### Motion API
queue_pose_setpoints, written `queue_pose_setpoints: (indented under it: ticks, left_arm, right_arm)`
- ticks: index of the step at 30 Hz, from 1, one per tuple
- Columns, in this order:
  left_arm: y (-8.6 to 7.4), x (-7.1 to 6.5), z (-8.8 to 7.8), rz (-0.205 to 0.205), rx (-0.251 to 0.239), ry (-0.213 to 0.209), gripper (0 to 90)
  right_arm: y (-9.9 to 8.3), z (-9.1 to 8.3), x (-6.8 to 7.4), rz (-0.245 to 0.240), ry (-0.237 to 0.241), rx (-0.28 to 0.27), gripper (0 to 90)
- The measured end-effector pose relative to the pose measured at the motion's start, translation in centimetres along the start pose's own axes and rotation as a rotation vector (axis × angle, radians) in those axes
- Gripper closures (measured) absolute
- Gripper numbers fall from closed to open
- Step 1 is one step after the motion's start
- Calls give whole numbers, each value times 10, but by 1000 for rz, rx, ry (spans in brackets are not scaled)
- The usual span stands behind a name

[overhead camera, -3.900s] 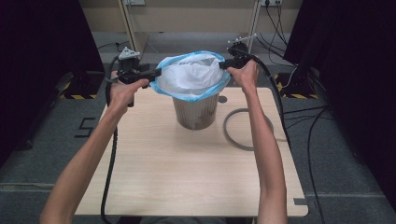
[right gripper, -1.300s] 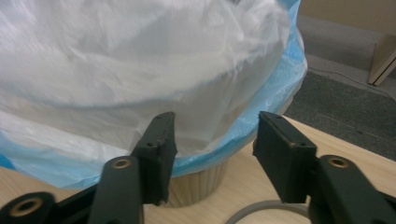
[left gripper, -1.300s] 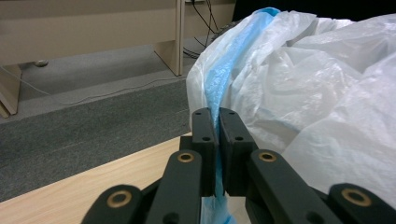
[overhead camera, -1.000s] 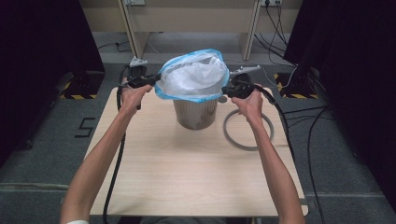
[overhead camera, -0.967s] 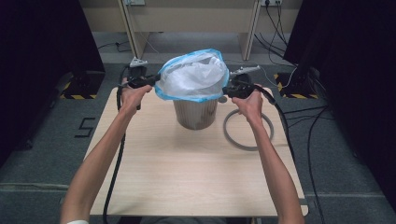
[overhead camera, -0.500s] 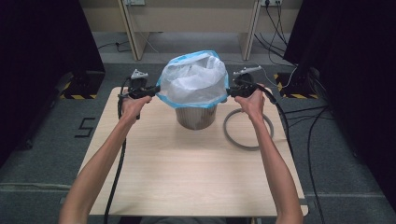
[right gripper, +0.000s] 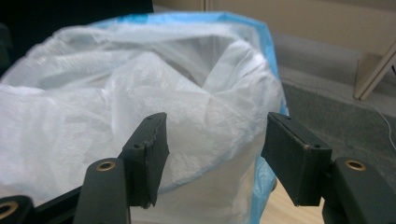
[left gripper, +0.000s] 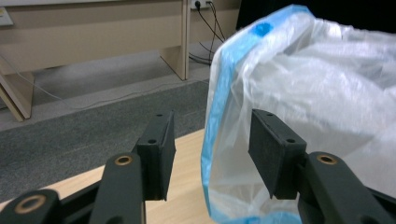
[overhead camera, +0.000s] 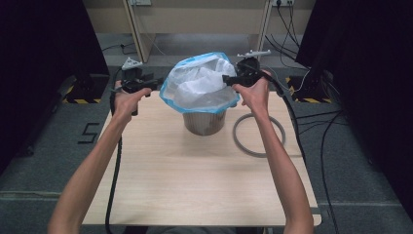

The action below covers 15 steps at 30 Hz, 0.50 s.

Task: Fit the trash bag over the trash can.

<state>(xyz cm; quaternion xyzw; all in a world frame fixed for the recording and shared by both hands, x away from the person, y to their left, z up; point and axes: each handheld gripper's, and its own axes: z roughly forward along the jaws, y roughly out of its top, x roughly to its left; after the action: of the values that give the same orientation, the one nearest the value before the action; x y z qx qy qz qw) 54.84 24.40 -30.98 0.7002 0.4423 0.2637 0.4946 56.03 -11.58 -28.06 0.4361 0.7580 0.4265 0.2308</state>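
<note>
The step in hand is judged to be fitting the bag liner [overhead camera: 202, 85] over the bin [overhead camera: 204, 122], which stands near the far middle of the desk [overhead camera: 195, 180]; the liner billows above the bin's mouth, its blue hem [left gripper: 215, 112] hanging loose around the top. The left gripper [overhead camera: 146, 84] sits just beside the liner's left side and the right gripper [overhead camera: 229, 79] at its right side. Both sets of jaws have just been opening and now stand apart: in the left gripper view the hem hangs between the pads without being pressed, and in the right gripper view the film lies behind the open jaws, ungripped. To do this step well, re-grip the hem lower down on opposite sides, pinch only the blue band (the white film looks thin and likely to tear), then draw both sides down evenly over the rim so the liner does not slip inward. Keep clear of the grey ring [overhead camera: 258, 136] lying on the desk right of the bin.
</note>
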Motion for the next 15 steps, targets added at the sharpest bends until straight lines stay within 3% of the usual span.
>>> queue_pose_setpoints:
  ticks: [3, 9, 13, 15]
  left_arm:
    - [4, -1, 3, 3, 3, 9, 497]
    - [12, -4, 10, -34, -18, 7, 488]
    - [16, -10, 14, -21, -10, 6, 488]
    - [18, -12, 14, -15, -13, 5, 487]
  right_arm:
    - [1, 11, -4, 4, -44, 38, 470]
    - [13, 32, -25, -4, -34, 48, 674]
    - [23, 49, -37, -51, -1, 45, 697]
    - [27, 51, -40, -67, -21, 40, 644]
